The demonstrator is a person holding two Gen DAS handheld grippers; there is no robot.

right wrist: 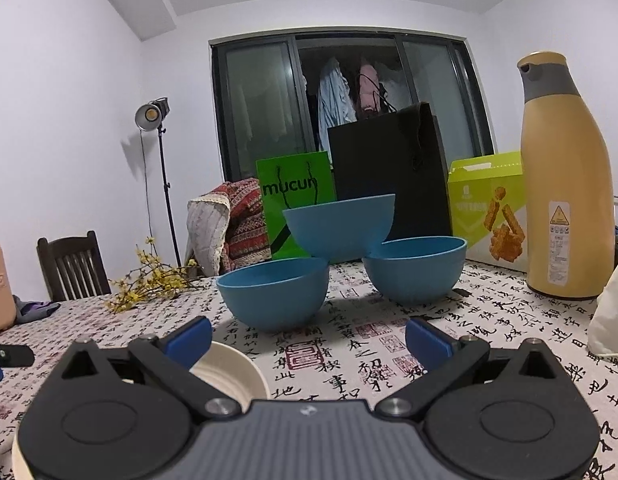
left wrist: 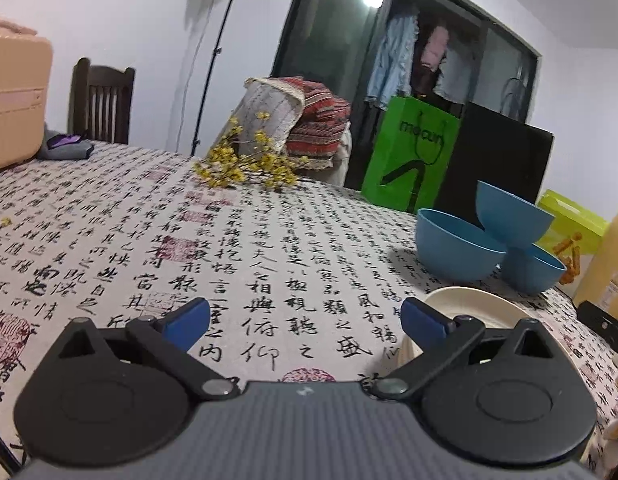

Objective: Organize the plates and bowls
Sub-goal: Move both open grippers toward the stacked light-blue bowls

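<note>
Looking along both wrists, I see neither tool holding anything; the left gripper (left wrist: 305, 318) has its jaws wide apart over the printed tablecloth (left wrist: 157, 224), and the right gripper (right wrist: 309, 336) is spread just as wide, empty between its blue pads.

3 blue bowls sit ahead of my right tool: a near-left bowl (right wrist: 275, 296) and a right bowl (right wrist: 415, 270) stand on the cloth, and a top bowl (right wrist: 340, 222) is perched across their rims, tilted; a cream plate (right wrist: 229, 372) lies just beside my right tool's left finger, partly hidden under it; in the left view the same plate (left wrist: 465, 306) shows past the right finger.

I judge this to be the start of the sorting, with nothing nested yet; the perched bowl looks like the 1st thing to take.

The next move calls for the right tool to rise and go forward, then close on the top bowl's rim; it balances on 2 rims, so a nudge could tip it; the yellow flask (right wrist: 565, 184) stands well to the right, clear of that path.
</note>
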